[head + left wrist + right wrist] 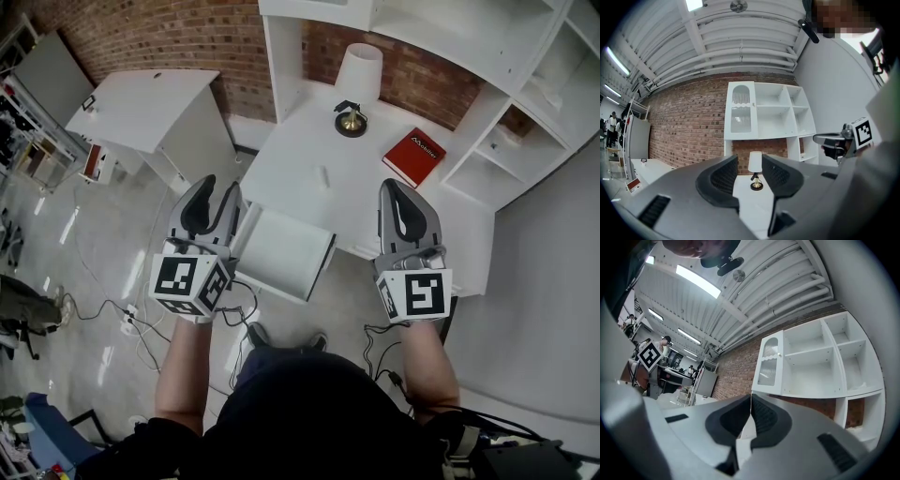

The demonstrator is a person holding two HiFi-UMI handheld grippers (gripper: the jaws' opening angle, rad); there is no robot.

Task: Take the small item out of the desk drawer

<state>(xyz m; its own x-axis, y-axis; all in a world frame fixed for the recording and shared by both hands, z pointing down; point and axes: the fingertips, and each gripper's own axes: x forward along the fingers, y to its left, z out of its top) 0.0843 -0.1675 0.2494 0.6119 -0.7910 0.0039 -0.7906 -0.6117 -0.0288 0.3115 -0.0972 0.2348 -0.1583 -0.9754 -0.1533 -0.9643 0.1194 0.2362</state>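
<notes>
Facing: a white bench [291, 159] seen steeply from above, set against a brick wall, with white shelving [487, 84] rising behind it and along its right side.
Drawer: the desk drawer [281, 251] stands pulled out from the bench's front edge toward the person; what shows of its inside is plain white.
Small item: a small pale oblong [323, 177] lies flat on the bench top, just behind the open drawer and in front of the lamp, well apart from both tongs. It is too small to tell more about it.
Left tongs: the left tongs [216, 192] [750, 161] are held about level beside the drawer's left corner, their halves standing apart with nothing between them. Whether they touch the drawer cannot be told.
Right tongs: the right tongs [394, 187] [751, 397] are held over the bench's front edge, to the right of the drawer. Their two ribbed pads are pressed together and nothing shows between them.
Lamp: a lamp [359, 70] [755, 164] with a white shade and a brass foot stands upright at the back of the bench, framed in the gap of the left tongs in the left gripper view.
Book: a red book [413, 157] lies flat to the right of the lamp, near the shelving.
</notes>
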